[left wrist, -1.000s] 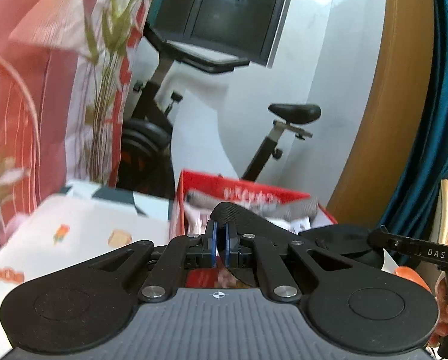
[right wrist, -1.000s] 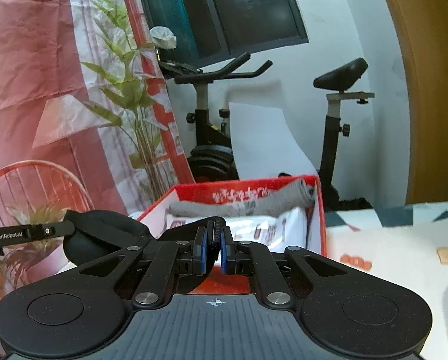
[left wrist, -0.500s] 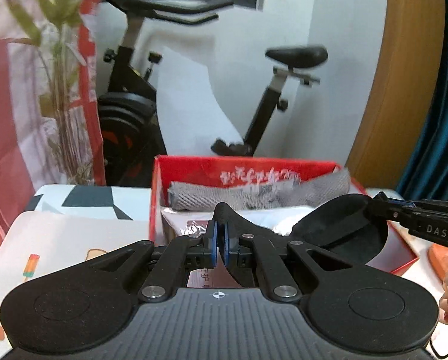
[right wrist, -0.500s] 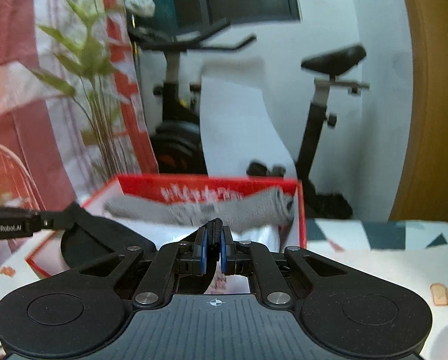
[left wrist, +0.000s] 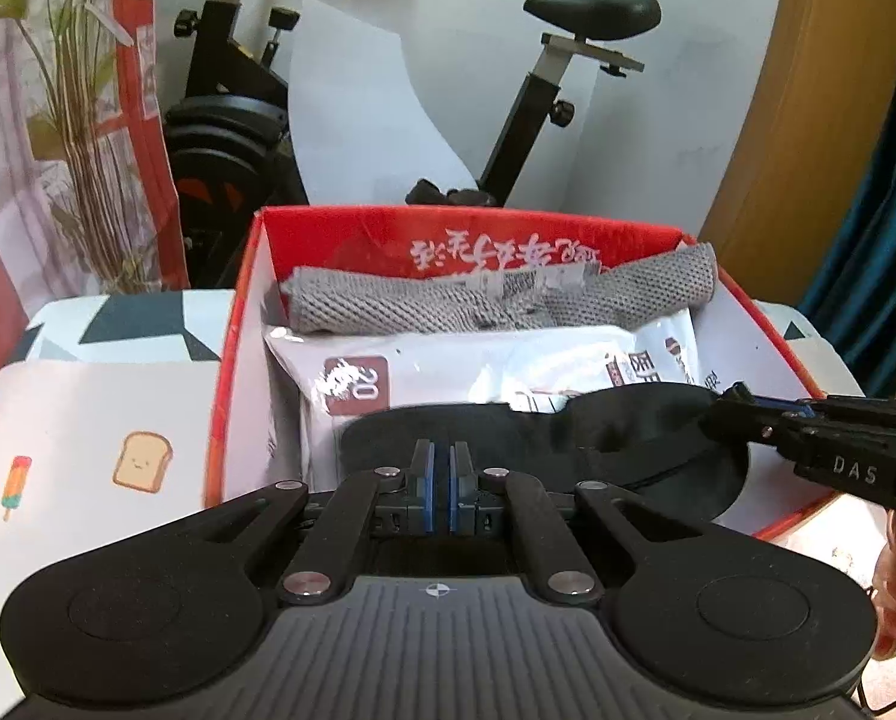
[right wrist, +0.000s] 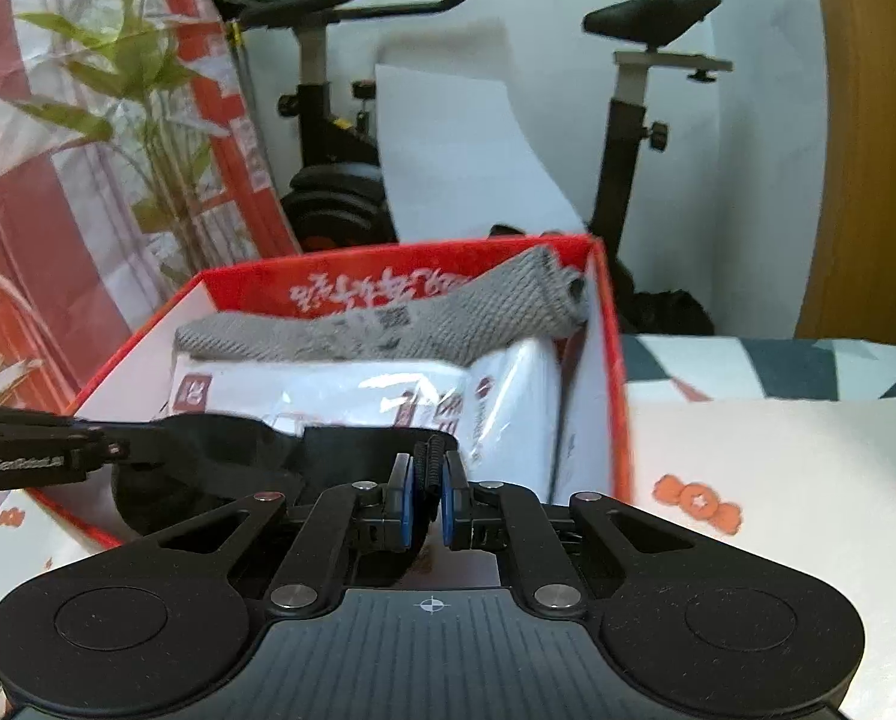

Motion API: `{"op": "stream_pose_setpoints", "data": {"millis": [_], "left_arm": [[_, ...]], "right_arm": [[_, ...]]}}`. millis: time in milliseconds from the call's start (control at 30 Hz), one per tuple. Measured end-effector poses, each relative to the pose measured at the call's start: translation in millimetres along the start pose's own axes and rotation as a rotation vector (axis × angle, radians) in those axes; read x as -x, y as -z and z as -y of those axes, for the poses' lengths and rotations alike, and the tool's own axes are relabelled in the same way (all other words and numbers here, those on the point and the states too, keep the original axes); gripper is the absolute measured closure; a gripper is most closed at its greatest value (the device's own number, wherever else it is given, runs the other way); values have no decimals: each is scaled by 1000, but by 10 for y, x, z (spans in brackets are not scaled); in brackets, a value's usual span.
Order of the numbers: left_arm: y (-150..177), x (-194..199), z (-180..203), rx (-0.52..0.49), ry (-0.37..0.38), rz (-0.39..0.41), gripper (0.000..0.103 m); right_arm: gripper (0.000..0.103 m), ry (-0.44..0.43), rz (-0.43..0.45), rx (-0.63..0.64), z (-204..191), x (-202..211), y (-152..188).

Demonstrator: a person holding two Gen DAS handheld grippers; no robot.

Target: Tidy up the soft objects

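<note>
Black sleep mask (left wrist: 568,438) hangs limp between both grippers, over the near end of the red box (left wrist: 231,360). Left gripper (left wrist: 441,468) and right gripper (right wrist: 426,492) jaws each closed on an end. Light, floppy; end grips suit it.

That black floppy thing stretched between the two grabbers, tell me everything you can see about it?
The black floppy thing looks like a soft padded eye mask of matte fabric, with two rounded lobes and a thin dark band. It hangs spread out over the open red box, above a white plastic packet. The left gripper is shut on one end, the right gripper on a gathered bit at the other end. Whether it touches the packet is unclear.
</note>
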State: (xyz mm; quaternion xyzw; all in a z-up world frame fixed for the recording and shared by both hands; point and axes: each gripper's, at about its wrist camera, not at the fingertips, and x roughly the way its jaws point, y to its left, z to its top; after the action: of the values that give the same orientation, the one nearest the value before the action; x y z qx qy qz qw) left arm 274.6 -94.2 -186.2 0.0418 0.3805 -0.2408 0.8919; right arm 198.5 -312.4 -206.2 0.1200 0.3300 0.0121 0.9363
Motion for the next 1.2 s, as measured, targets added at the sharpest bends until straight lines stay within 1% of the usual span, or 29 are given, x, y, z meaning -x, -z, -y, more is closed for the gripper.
{"op": "stream_pose_setpoints", "data": {"millis": [67,200,367,533,633,667,700,733,767,833,867,933,967,1000,1033,1100,1133,1200], "left_arm": [[28,-28,18,-4,1,-7,97],[49,-38,26,-13,-1,-8,97],[14,62,-2,-13,-13,34,96],[-44,187,-6,-10,-34,73,93],[-51,272,5,-9,-43,93,84],[-50,307,11,-11,-49,103,74],[-45,347,18,-13,-60,117,61],[-39,395,26,-14,-70,134,57],[-31,439,34,-16,-77,150,53],[-29,519,56,-29,-84,172,51],[-29,558,66,-35,-88,181,47],[-23,648,83,-36,-101,201,33],[-19,700,82,-22,-111,210,17],[-14,752,77,-1,-124,218,7],[-2,809,74,16,-131,230,7],[16,921,79,18,-141,250,6],[22,971,89,13,-157,256,6],[27,1071,119,-2,-187,271,3]], "right_arm": [[94,-9,-12,2,-50,-17,16],[94,11,-13,18,-103,-17,6],[95,53,-34,16,-65,-4,2],[93,71,-49,16,-63,83,-7],[88,76,-46,18,-63,152,-11],[84,82,-41,20,-69,180,-13],[83,84,-36,22,-70,211,-18],[83,84,-33,25,-72,237,-26],[83,86,-28,27,-74,269,-34],[83,93,-15,29,-81,348,-53],[81,95,-8,30,-85,390,-65],[71,101,5,31,-96,479,-91],[62,100,11,35,-107,524,-102],[53,98,21,44,-126,583,-111],[48,95,31,54,-144,638,-119],[31,87,48,75,-188,743,-135],[28,84,60,85,-212,808,-140],[7,84,85,94,-254,933,-150]]}}
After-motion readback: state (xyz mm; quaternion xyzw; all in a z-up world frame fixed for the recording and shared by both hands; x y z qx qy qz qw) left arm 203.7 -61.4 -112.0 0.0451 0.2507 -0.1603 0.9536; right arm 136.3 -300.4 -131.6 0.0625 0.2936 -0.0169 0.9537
